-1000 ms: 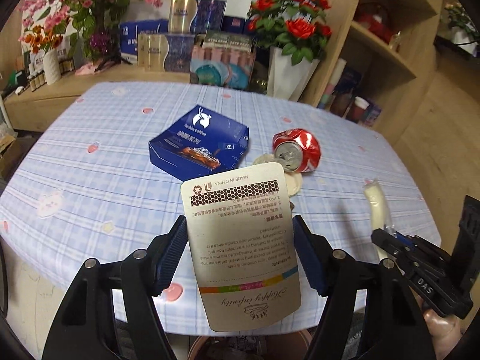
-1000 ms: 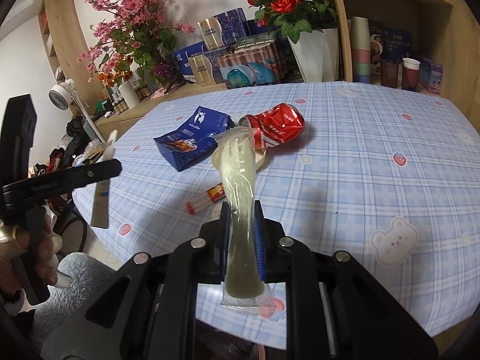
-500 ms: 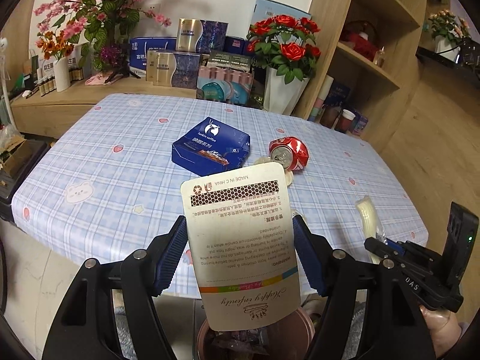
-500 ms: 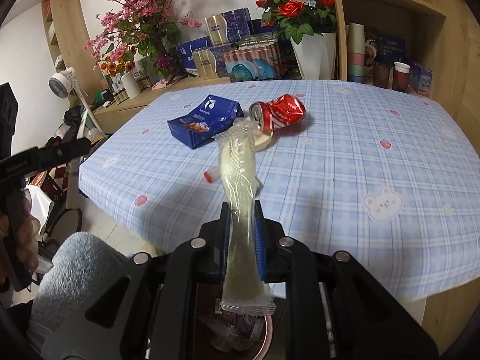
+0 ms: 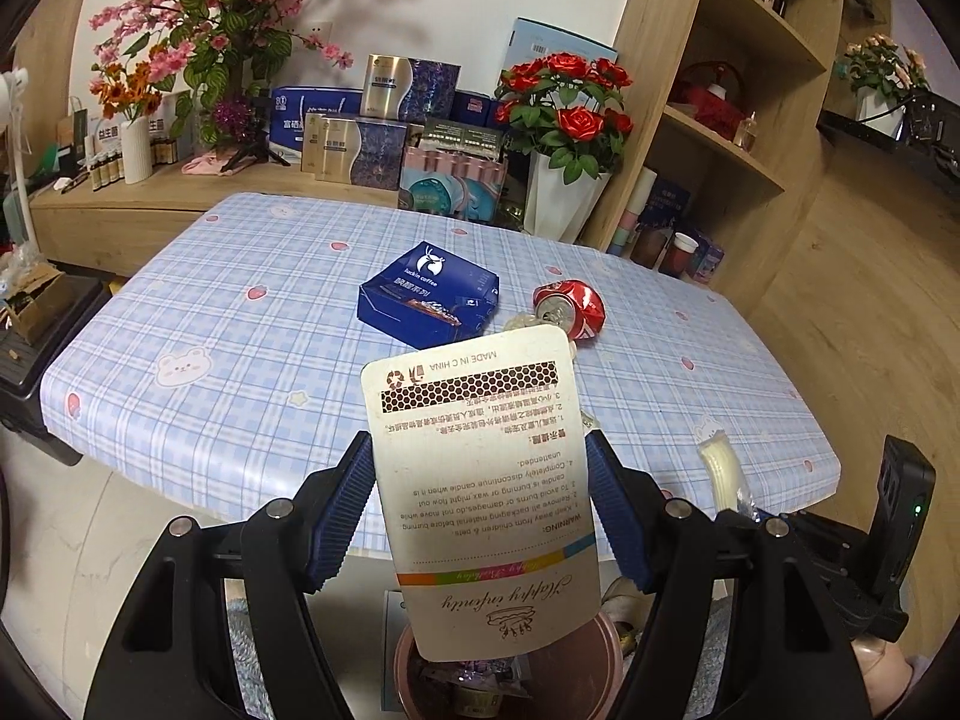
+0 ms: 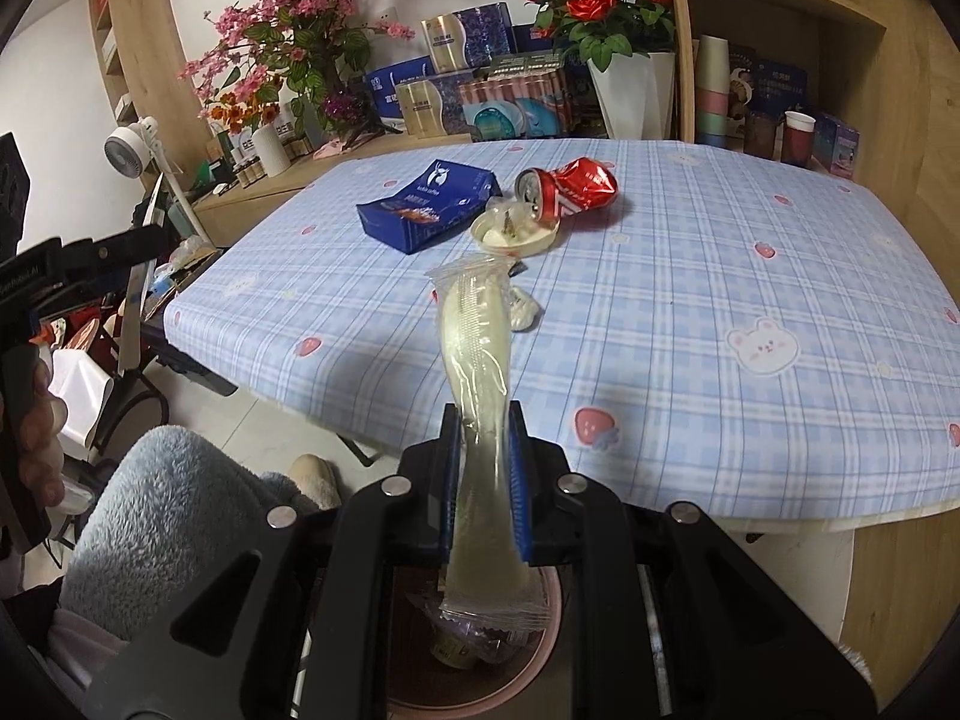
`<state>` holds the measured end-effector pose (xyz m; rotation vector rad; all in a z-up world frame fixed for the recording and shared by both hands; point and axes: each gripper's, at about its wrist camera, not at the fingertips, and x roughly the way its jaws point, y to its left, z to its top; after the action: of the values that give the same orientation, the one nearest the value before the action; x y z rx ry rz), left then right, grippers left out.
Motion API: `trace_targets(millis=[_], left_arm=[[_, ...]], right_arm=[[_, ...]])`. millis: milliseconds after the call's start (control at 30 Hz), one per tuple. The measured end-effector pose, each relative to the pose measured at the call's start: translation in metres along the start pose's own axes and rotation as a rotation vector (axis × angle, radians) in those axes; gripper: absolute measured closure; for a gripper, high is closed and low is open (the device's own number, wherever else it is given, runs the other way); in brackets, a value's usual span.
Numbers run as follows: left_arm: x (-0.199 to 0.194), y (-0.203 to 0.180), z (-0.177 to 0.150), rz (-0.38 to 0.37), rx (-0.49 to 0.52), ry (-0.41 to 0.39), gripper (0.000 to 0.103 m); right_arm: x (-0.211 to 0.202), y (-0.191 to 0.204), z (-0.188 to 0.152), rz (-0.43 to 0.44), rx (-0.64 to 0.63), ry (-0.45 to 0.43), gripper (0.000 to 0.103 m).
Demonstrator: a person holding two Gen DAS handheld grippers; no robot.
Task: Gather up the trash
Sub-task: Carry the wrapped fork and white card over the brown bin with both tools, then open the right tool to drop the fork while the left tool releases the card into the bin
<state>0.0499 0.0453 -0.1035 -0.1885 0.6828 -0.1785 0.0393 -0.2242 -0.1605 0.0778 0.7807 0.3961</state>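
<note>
L tongs [image 5: 480, 516]: gripping stiff, light card pouch [image 5: 486, 480] by its side edges, over pink bin [image 5: 606, 648].
R tongs [image 6: 483, 474]: pinching soft, slippery plastic sachet [image 6: 474, 348] mid-length, hanging over bin.

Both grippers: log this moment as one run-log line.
left gripper: shut on card pouch | right gripper: shut on clear wrapper | pink bin: below both | crushed can: on table

The cream card [image 5: 486, 492], printed upside down at centre frame, reads "MADE IN CHINA", "WARNING" and "Happy infinity". The blue box [image 5: 429, 291] above it reads "luckin coffee".
</note>
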Motion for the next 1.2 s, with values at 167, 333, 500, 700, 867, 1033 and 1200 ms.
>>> trace_targets(millis=[167, 333, 500, 700, 867, 1033, 1200], left_arm=[[-0.009, 0.003, -0.005, 0.013, -0.003, -0.007, 0.035], [-0.014, 0.008, -0.011, 0.026, -0.014, -0.004, 0.035], [-0.012, 0.012, -0.016, 0.031, -0.023, 0.006, 0.035], [-0.008, 0.011, -0.018, 0.026, -0.021, 0.015, 0.035], [-0.006, 0.011, -0.02, 0.023, -0.021, 0.02, 0.035], [-0.005, 0.009, -0.022, 0.019, -0.018, 0.025, 0.035], [-0.004, 0.002, -0.026, 0.016, 0.002, 0.028, 0.034]], right_arm=[[-0.004, 0.006, -0.01, 0.015, -0.005, 0.006, 0.085], [-0.001, 0.014, -0.017, 0.038, -0.018, 0.027, 0.085], [0.006, 0.02, -0.023, 0.061, -0.03, 0.056, 0.085], [0.014, 0.028, -0.027, 0.078, -0.048, 0.09, 0.08], [0.011, 0.026, -0.024, 0.065, -0.036, 0.057, 0.05], [-0.003, 0.019, -0.018, -0.006, -0.017, -0.038, 0.017], [-0.017, 0.01, -0.013, -0.111, 0.019, -0.143, 0.006]])
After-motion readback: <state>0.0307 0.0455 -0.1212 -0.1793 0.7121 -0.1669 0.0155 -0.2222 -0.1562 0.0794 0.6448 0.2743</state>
